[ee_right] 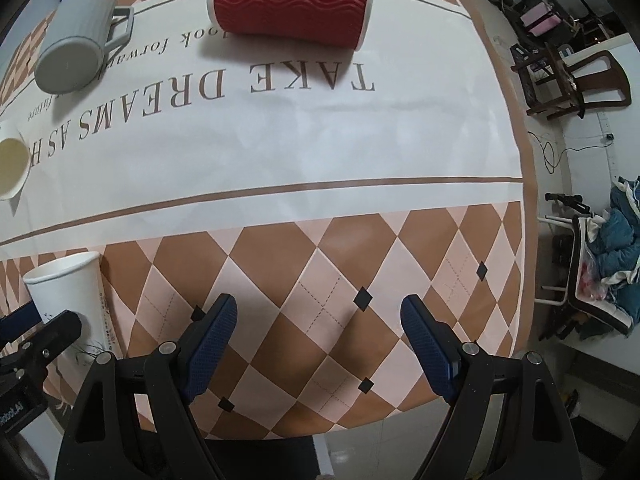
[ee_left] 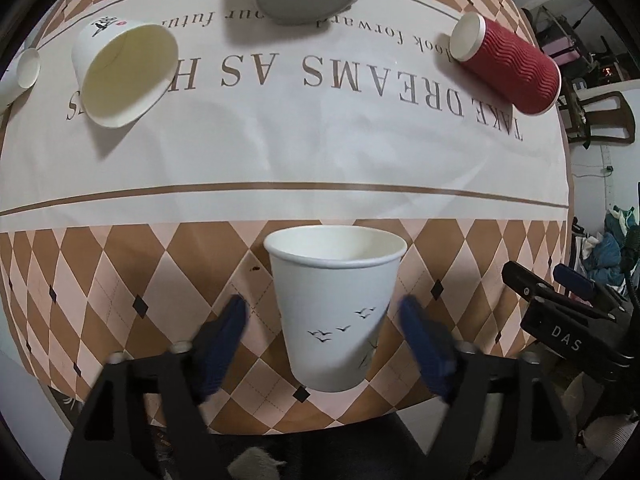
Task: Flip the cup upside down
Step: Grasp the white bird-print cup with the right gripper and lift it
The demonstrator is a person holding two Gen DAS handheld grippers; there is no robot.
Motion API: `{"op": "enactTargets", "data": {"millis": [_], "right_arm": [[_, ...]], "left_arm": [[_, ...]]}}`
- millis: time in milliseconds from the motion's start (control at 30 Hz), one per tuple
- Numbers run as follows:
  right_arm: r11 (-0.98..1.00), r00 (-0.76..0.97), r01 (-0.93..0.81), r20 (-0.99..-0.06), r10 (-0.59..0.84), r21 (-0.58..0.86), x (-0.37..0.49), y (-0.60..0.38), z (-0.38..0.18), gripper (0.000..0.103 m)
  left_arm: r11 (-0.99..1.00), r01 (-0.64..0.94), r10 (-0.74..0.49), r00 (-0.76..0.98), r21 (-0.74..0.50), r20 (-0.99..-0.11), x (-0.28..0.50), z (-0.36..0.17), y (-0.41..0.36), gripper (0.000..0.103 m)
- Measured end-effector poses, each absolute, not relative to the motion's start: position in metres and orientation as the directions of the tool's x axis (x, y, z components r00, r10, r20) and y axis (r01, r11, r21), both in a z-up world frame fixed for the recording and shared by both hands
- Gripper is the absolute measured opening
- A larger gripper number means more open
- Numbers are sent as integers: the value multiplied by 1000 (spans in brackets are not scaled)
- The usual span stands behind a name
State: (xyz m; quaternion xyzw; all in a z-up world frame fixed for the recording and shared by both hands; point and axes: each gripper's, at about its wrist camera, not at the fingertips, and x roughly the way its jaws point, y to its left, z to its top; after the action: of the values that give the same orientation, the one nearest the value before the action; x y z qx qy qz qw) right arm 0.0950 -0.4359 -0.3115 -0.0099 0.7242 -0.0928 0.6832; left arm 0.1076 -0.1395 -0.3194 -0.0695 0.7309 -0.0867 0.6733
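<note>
Tablecloth [ee_right: 320, 152] print reads "TAKE DREAMS AS H…"; "DAS" shows on the right tongs [ee_left: 568, 336] body. White bird-print cup [ee_left: 336, 308] stands upright, mouth up, near the table's front edge, between the spread left tongs [ee_left: 324, 344], untouched. Right tongs spread, holding nothing. Red ribbed cup [ee_right: 292, 4], grey mug [ee_right: 76, 40] and white paper cup [ee_left: 124, 68] lie on their sides behind.

Home room: tablecloth-covered table [ee_right: 320, 152], wooden chair [ee_right: 576, 88], clothes pile [ee_right: 612, 256].
</note>
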Motion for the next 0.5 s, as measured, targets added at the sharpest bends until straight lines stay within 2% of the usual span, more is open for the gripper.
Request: {"op": "enactTargets", "data": {"millis": [100,267,367,500], "right_arm": [[982,-58,132,-990,-131,-138,96,-437,-303,85],[992,19,112,-998,-64,-61,98,-439,-271,87],[994,119,-68,-990,-79,-87,100,-419,-242,94],[863,211,-453,-967,-139,-223,93,-359,-216,95]], "left_arm": [[973,2,-232,-51,-233,-971,108,-308,-135,97],[976,-5,-217,61,-218,-974,105,-265,-116,101],[988,-18,-148,149,-152,-978,96,-239,-91,102],[996,-87,23,196,6,-980,81,-231,-62,102]]}}
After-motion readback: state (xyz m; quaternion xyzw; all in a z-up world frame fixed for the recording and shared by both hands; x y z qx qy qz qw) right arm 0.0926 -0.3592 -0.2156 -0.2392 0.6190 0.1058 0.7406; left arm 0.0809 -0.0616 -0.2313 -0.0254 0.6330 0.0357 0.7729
